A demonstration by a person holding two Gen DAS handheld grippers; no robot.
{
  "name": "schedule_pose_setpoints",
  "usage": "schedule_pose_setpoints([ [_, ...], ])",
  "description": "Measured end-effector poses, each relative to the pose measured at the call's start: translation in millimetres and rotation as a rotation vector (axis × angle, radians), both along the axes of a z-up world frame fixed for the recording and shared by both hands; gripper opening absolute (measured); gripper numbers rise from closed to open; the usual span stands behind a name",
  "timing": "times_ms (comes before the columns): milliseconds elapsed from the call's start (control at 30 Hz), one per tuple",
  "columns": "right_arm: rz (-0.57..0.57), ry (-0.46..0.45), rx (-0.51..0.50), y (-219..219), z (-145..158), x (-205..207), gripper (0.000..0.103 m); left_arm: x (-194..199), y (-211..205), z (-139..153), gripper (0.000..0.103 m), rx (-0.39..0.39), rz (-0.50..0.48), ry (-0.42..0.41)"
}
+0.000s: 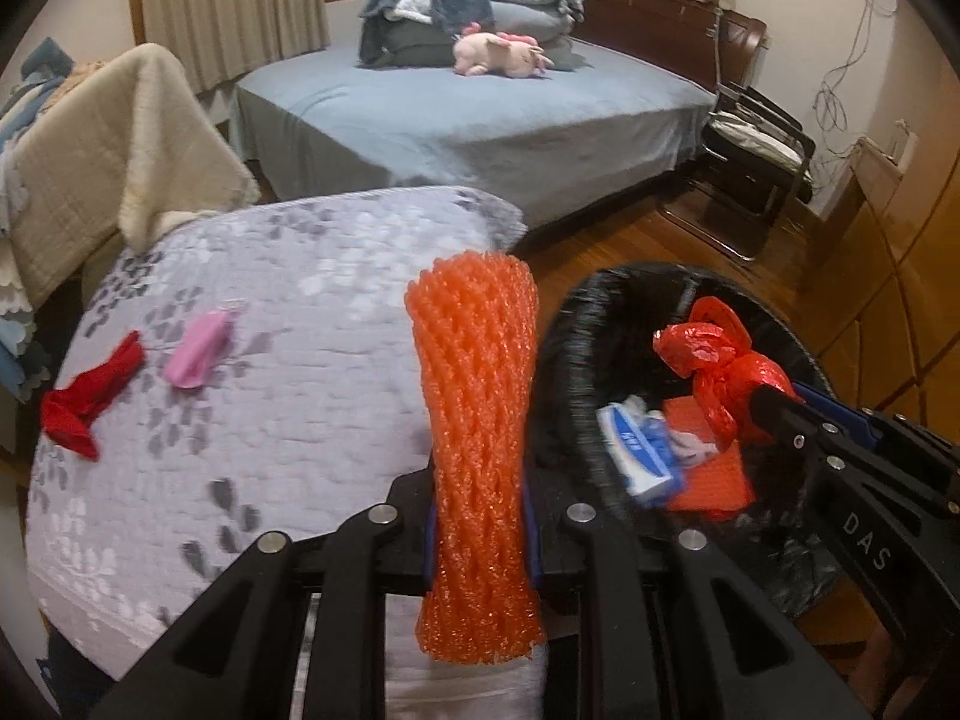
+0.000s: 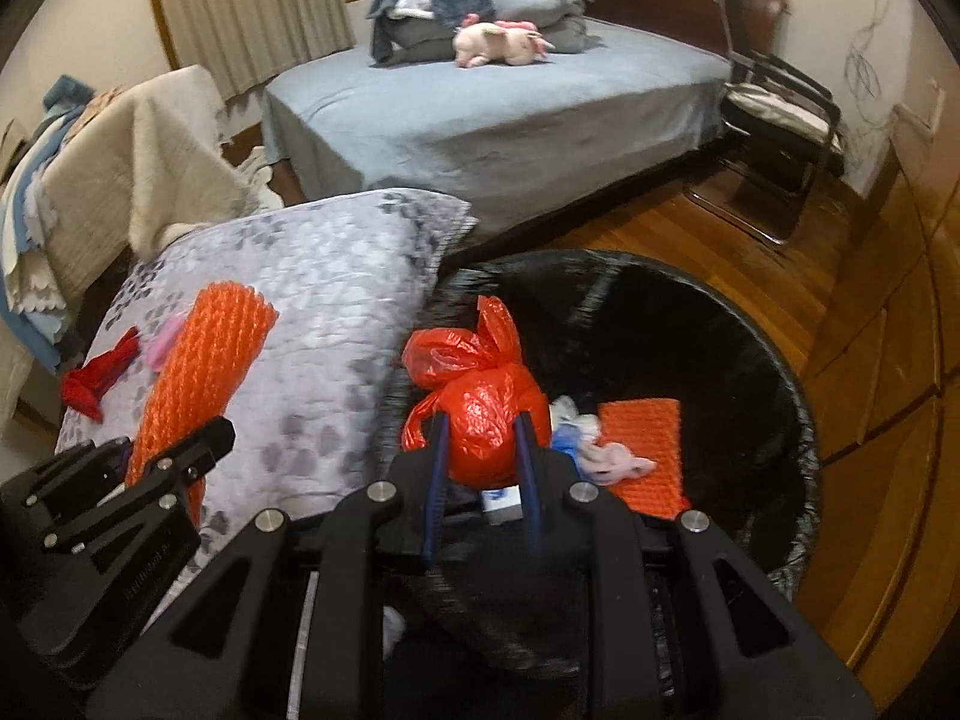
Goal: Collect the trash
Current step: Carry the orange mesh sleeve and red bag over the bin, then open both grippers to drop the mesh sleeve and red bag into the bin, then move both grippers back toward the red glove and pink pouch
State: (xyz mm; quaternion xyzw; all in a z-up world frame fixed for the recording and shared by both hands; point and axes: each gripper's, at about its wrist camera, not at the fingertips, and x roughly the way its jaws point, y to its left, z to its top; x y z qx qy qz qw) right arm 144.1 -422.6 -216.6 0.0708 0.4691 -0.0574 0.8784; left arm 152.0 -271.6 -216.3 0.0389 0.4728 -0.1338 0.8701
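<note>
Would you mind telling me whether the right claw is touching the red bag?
Touching. The right wrist view shows the right claw with both blue fingers pressed against the sides of the red bag, above the bin.

- The left wrist camera is riding just behind the left gripper (image 1: 477,516), looking forward and steeply down, hanging close above the floral quilted cushion (image 1: 252,372), with the black bin (image 1: 576,360) just to the cushion's right.
- The right wrist camera is sitting behind the right gripper (image 2: 483,468), tilting down too, hovering right over the bin (image 2: 750,324), the cushion (image 2: 312,312) lying to its left.
- Both views are sharing the cushion, the bin, and the blue bed (image 1: 480,120) (image 2: 492,102) beyond the cushion; each is catching the other gripper at its edge.
</note>
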Motion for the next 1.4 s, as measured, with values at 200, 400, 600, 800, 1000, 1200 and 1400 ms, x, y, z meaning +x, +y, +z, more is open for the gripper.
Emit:
schedule_pose_setpoints([
  [200,-0.044,0.012,-0.022,-37.6,-14.5,-3.2,0.021,-3.8,-47.0,-13.7,0.021,0.011,-0.043,0.001],
  [400,-0.086,0.033,0.000,-68.4,-30.9,-1.9,0.021,3.4,-81.3,-25.2,0.021,0.012,-0.072,0.016],
  [600,-0.139,0.081,-0.006,-89.9,-52.4,-1.4,0.035,9.3,-115.8,-41.5,0.047,0.036,-0.139,0.029],
  [800,-0.186,0.103,0.024,-97.0,-70.0,-20.1,0.037,-0.2,-109.9,-51.9,0.059,0.086,-0.180,0.027],
  [1000,-0.191,0.115,0.026,-86.8,-70.6,-32.5,0.037,-5.1,-75.3,-49.1,0.063,0.062,-0.152,0.051],
  [1200,-0.180,0.103,0.020,-70.8,-54.6,-28.9,0.037,-1.5,-49.6,-37.7,0.065,0.040,-0.129,0.044],
  [1400,-0.130,0.075,-0.013,-31.3,-32.3,-20.7,0.044,-0.5,-20.6,-20.7,0.070,0.010,-0.115,0.015],
])
